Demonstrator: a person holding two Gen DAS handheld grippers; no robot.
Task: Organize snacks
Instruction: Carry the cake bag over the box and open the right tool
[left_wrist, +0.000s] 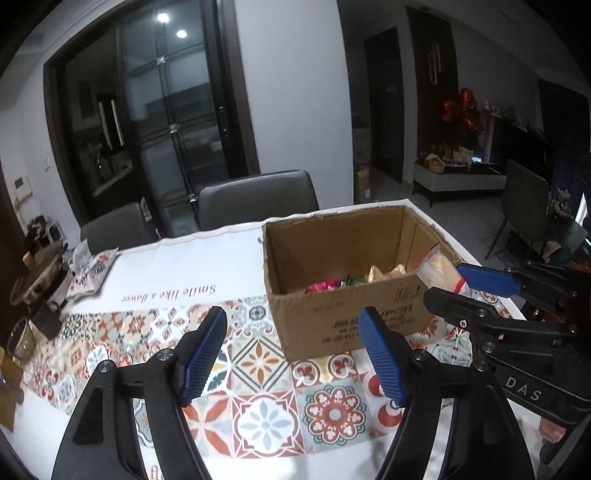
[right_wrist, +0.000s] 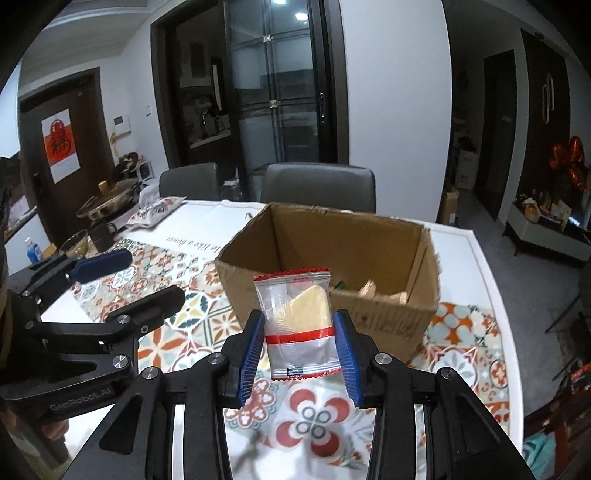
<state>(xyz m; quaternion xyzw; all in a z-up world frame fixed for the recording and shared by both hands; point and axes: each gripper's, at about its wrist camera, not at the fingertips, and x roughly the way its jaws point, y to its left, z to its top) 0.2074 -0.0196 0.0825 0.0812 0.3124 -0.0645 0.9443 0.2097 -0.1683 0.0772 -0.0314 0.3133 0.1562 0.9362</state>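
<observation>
Low in the centre of the right wrist view, the right gripper (right_wrist: 300, 349) pinches a clear red-trimmed snack packet (right_wrist: 298, 325) just short of the cardboard box (right_wrist: 384, 314); I judge it should clear the near wall before letting go. Lower centre of the left view, the left gripper (left_wrist: 295, 360) hangs spread and empty above the tablecloth (left_wrist: 258, 369), whose far strip reads "Smile like a flower"; gripper bodies show "GenRobot.AI" and "DAS"

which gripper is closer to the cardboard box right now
Right. The right gripper holds a snack packet just short of the cardboard box, near its front wall. The left gripper hangs open farther back over the patterned tablecloth.
</observation>
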